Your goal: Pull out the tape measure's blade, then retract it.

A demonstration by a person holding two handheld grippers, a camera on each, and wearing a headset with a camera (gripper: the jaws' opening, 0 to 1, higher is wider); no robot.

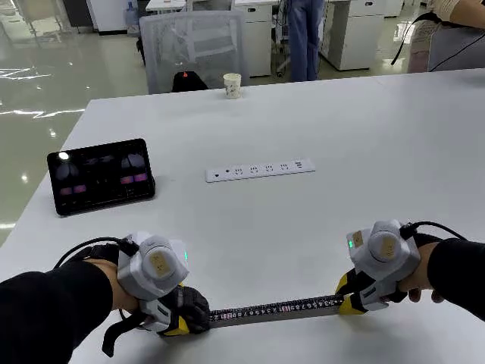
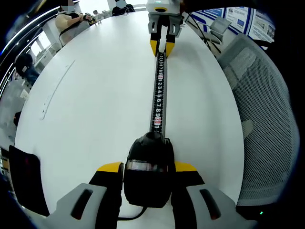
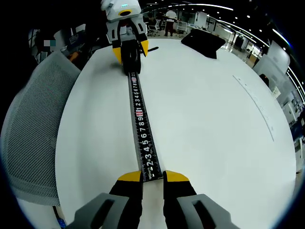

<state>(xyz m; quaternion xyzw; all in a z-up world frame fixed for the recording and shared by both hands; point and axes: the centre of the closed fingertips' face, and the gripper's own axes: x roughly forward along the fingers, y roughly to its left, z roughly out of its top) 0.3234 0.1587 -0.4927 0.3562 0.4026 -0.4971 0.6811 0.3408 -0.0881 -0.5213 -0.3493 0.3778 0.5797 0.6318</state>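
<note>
While the left gripper (image 2: 148,168) clamps the tape measure's case (image 2: 150,183) as an anchor near the front edge of the desk (image 1: 318,129), the right gripper (image 3: 152,175) pinches the blade (image 3: 140,124) by its tip, holding it extended.

From the head, looking forward and down over the white table (image 1: 303,129), not very near. From the left gripper (image 2: 147,168), low and close behind the tape measure case (image 2: 148,188), facing along the blade (image 2: 158,95) toward the right gripper (image 2: 162,48). From the right gripper, low over the blade's end, facing back toward the left gripper. Shared in all three: blade and tabletop.
</note>
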